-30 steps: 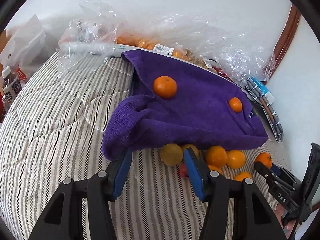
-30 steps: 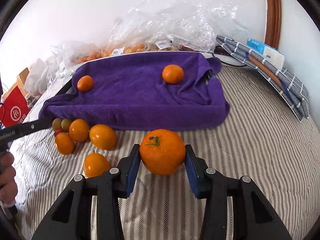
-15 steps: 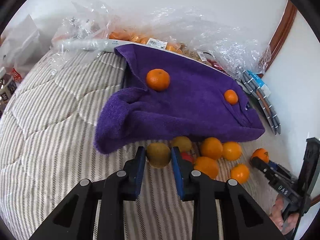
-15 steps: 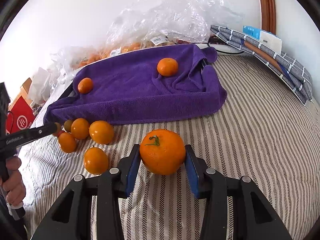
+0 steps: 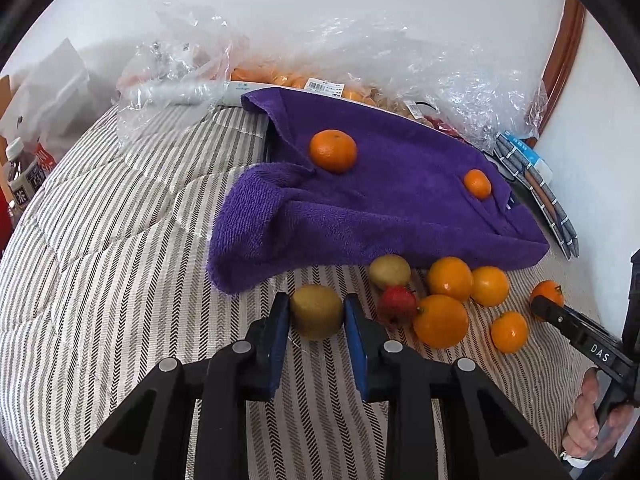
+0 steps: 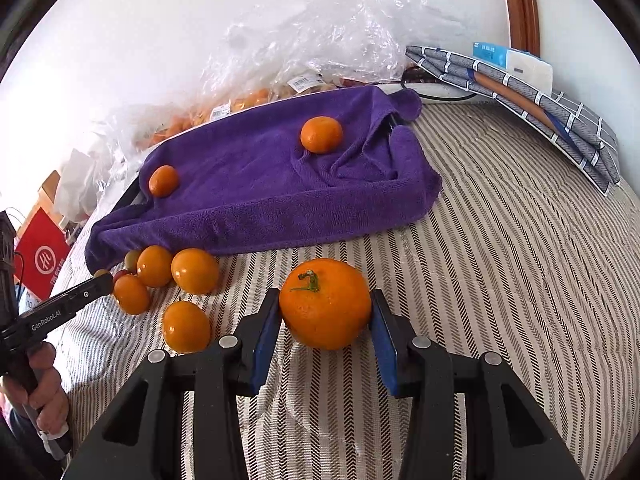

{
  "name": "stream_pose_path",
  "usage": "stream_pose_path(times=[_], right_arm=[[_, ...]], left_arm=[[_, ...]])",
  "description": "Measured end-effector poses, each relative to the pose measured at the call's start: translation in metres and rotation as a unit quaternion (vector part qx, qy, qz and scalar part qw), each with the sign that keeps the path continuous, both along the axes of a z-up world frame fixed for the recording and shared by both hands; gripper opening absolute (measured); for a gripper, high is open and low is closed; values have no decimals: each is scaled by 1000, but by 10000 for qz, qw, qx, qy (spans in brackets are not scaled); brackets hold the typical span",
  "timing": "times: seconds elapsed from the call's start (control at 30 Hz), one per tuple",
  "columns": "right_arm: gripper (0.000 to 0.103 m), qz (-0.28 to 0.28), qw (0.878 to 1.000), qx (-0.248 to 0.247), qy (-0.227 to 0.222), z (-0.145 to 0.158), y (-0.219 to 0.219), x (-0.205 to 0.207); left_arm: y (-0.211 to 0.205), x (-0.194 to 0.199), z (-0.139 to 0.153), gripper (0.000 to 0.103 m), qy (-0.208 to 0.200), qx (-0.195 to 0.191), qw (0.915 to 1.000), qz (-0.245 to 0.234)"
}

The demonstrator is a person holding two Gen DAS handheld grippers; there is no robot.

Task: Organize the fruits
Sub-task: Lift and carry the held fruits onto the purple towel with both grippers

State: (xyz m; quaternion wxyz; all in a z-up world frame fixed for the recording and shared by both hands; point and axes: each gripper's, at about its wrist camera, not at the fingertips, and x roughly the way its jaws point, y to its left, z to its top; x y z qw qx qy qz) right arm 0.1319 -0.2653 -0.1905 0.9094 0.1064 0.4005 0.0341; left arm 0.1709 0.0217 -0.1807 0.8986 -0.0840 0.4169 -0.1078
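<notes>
Striped bedspread (image 5: 120,280), kiwi (image 5: 316,311) lengthwise between fingers (image 5: 279,320)

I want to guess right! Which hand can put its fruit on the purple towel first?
Probably the right gripper: it is shut on the stemmed orange, straight before the purple towel.

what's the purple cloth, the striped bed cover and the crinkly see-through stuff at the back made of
Purple cloth: looks like terry or microfibre towelling, matte, with a fuzzy looped pile and soft folds.
Striped bed cover: woven fabric, probably cotton, matte, with herringbone stripes and quilted puckers.
Crinkly wrap: thin clear plastic film, glossy, with sharp creases catching the light.
</notes>
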Motion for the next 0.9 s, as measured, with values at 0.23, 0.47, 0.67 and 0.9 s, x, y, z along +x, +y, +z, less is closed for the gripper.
stream_pose_path(times=[0.23, 0.47, 0.67, 0.9], right_arm=[[43, 16, 10000, -10, -14, 1, 2, 0], [43, 4, 9999, 65, -102, 3, 0, -3], [43, 9, 9998, 111, -164, 4, 0, -5], [43, -87, 9996, 113, -230, 5, -2, -8]], left_arm=[[4, -8, 5, 26, -238, -98, 9997, 30], [2, -15, 12, 26, -432, -48, 9990, -85], [3, -19, 15, 26, -557, -98, 9984, -26], [7, -24, 19, 26, -730, -143, 9972, 102]])
